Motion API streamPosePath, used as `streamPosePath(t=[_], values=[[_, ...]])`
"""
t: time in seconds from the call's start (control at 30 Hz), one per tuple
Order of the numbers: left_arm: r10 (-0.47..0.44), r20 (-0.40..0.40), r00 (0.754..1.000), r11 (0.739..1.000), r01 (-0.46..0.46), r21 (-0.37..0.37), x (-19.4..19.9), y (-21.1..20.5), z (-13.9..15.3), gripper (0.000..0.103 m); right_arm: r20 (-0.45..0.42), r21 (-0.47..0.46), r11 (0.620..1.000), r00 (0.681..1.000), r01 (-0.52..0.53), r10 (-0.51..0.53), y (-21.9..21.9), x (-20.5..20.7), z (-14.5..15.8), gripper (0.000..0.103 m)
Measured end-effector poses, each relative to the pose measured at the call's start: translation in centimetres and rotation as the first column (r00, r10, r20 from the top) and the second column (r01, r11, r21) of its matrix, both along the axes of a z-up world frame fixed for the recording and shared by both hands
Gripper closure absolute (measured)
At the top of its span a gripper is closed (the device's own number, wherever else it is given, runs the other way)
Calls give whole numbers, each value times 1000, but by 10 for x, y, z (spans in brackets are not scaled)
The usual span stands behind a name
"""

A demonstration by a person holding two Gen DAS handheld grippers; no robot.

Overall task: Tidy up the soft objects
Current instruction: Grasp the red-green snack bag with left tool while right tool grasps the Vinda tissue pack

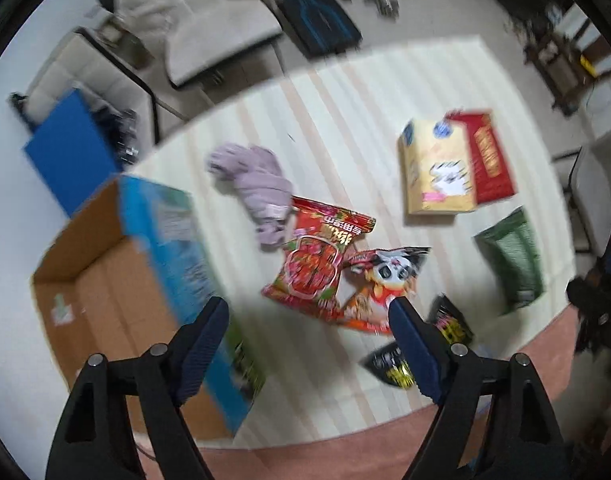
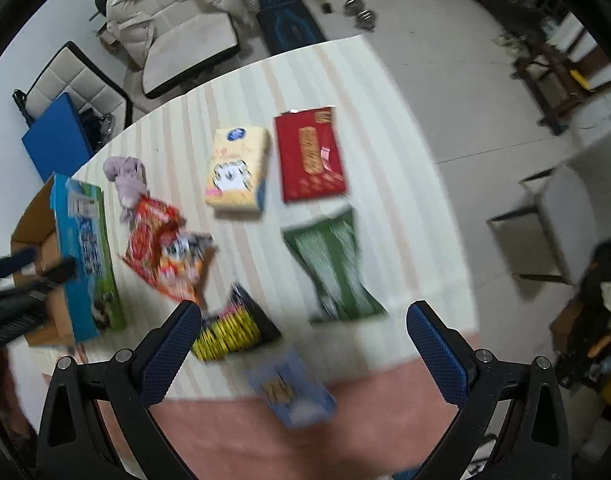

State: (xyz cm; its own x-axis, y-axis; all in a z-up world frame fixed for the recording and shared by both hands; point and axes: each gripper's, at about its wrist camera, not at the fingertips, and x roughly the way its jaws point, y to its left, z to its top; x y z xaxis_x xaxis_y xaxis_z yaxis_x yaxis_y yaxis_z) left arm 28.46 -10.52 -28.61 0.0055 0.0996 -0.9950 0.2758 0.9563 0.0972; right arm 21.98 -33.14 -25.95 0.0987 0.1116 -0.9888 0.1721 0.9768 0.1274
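Jaws of both grippers, left point(image 1: 308, 308) and right point(image 2: 298, 311), gape wide, holding nothing. Below, blurred, probably snack bags point(image 1: 319, 268) lie on the bench point(image 1: 345, 120).

Both hand-held grippers, left point(image 1: 308, 312) and right point(image 2: 299, 316), seemingly gape empty.

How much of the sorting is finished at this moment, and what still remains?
Nothing looks sorted yet. The open cardboard box seems to hold no packet, though not all of its inside shows. Both tongs, left and right, are open and hold nothing. The lilac cloth, red snack bag and green pouch still lie on the table.
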Motion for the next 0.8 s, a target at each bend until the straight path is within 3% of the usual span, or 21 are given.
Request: streamPosePath(t=[0.07,0.17,0.33,0.4,0.57,0.63,0.67,0.8], values=[[-9,-54,998,999,12,53,15,-3,-34,29,-42,97,995,999,17,-13,1,30,-31,0],[-14,-132,991,994,27,104,27,-3,-76,31,-107,199,979,994,48,-27,7,65,-69,15],[-38,-221,975,991,64,113,30,-2,-117,31,-176,244,968,984,59,-15,25,102,-108,17],[-24,-238,971,994,47,94,30,1,-124,51,-200,247,968,980,56,-6,32,113,-121,17],[51,-231,972,998,-43,43,28,14,-124,55,-250,214,976,968,42,13,53,133,-146,17],[83,-235,968,997,-78,29,28,21,-121,56,-269,190,981,963,32,21,61,137,-155,25],[103,-236,966,995,-100,22,27,25,-120,57,-279,169,985,960,23,25,65,138,-159,35],[167,-212,963,986,-167,19,26,42,-109,59,-270,118,993,962,-5,37,74,138,-162,37]])
